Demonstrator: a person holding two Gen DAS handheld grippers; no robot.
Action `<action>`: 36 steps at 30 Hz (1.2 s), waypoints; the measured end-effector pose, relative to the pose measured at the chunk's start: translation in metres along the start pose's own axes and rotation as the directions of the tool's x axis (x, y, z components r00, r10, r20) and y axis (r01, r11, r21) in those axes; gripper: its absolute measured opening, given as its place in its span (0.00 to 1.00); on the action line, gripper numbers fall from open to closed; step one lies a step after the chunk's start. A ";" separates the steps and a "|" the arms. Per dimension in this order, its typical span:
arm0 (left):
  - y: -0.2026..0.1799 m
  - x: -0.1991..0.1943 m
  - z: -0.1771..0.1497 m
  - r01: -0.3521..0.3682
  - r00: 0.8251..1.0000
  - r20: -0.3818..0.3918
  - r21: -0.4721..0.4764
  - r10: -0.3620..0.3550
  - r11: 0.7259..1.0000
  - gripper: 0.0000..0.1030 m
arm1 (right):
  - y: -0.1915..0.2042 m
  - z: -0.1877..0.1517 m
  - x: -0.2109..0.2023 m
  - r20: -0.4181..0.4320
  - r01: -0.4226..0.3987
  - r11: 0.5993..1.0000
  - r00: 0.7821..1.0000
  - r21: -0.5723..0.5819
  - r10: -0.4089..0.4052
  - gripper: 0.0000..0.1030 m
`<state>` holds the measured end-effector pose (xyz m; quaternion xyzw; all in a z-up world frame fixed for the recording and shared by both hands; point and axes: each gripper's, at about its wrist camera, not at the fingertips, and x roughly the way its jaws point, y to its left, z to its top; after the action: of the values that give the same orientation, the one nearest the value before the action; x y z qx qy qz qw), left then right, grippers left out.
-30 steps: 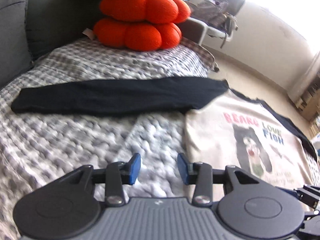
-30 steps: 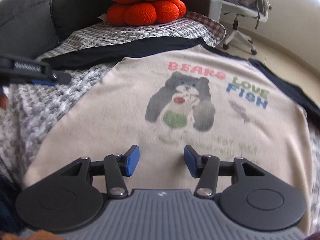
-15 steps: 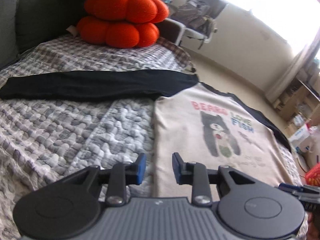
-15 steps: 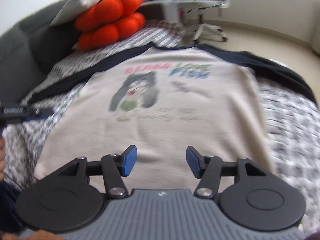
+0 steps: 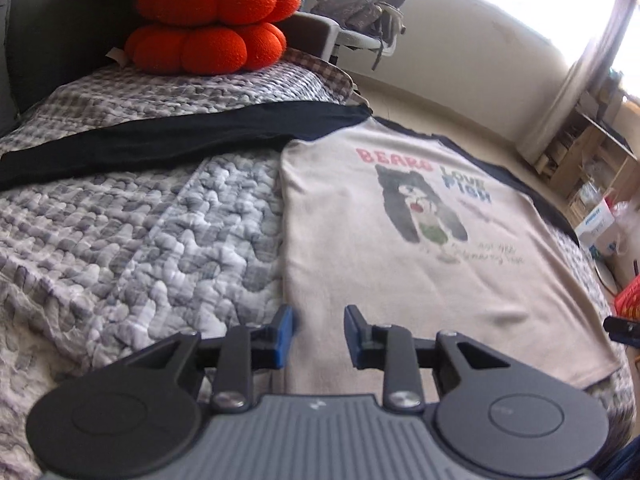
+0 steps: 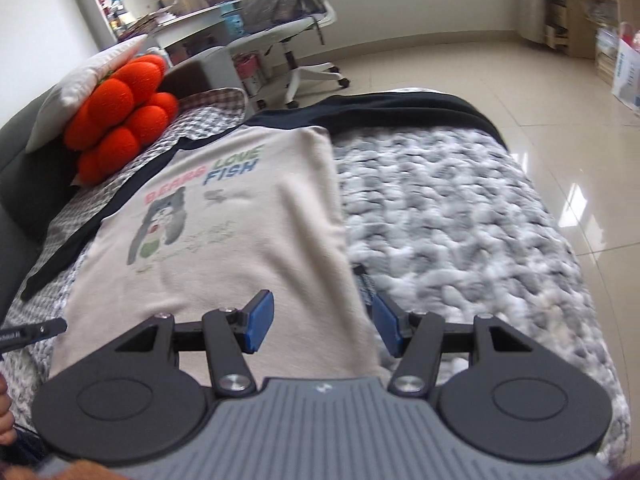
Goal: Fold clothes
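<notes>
A beige shirt [image 5: 392, 248] [image 6: 224, 240] with a bear print and dark navy sleeves lies flat, front up, on a grey quilted bedspread [image 5: 120, 232] [image 6: 448, 216]. One navy sleeve [image 5: 160, 136] stretches out to the left, the other [image 6: 384, 110] to the right. My left gripper [image 5: 318, 334] is open over the shirt's lower left edge, nothing between its blue pads. My right gripper [image 6: 324, 322] is open, straddling the shirt's lower right edge. The tip of the other gripper [image 6: 36, 330] shows at the left of the right wrist view.
Two orange pumpkin-shaped cushions [image 5: 208, 24] [image 6: 120, 116] under a white pillow [image 6: 80, 84] sit at the head of the bed. A white office chair [image 6: 296, 28] with a backpack stands beyond. Shiny tiled floor [image 6: 560, 80] lies right, with shelves and boxes [image 5: 592, 200].
The left gripper has shifted right, from over the quilt to the shirt's left edge. The right gripper has swung right to the shirt's right edge. Both stayed open.
</notes>
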<state>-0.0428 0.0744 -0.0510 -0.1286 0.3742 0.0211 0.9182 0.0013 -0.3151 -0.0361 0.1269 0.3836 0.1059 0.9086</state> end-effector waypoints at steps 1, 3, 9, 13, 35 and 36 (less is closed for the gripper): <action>0.000 0.000 -0.002 -0.003 1.000 -0.001 0.005 0.003 1.000 0.23 | -0.002 -0.002 -0.001 -0.005 0.003 1.000 1.000 -0.001 -0.003 0.57; -0.001 -0.001 -0.004 -0.011 1.000 0.002 0.015 0.011 1.000 0.23 | -0.005 -0.005 -0.003 -0.015 0.002 1.000 1.000 -0.011 -0.002 0.56; 0.015 -0.011 -0.005 -0.013 1.000 0.028 -0.035 0.014 0.999 0.21 | -0.013 -0.013 -0.010 0.017 0.021 1.000 1.000 0.011 -0.021 0.33; 0.016 -0.017 -0.010 0.035 0.999 0.016 -0.039 -0.034 0.999 0.21 | -0.014 -0.017 -0.012 0.025 0.017 1.000 1.000 0.000 -0.017 0.29; 0.009 -0.020 -0.025 0.012 1.000 -0.003 0.006 -0.012 1.000 0.03 | 0.015 -0.035 -0.009 0.057 0.105 0.986 0.994 -0.130 -0.098 0.07; 0.010 -0.022 -0.025 0.016 1.000 0.000 0.001 -0.016 1.000 0.03 | 0.016 -0.035 -0.009 0.063 0.107 0.985 0.993 -0.133 -0.100 0.07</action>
<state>-0.0768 0.0788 -0.0548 -0.1311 0.3729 0.0135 0.9184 -0.0322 -0.2975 -0.0486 0.0475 0.3559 0.0809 0.9298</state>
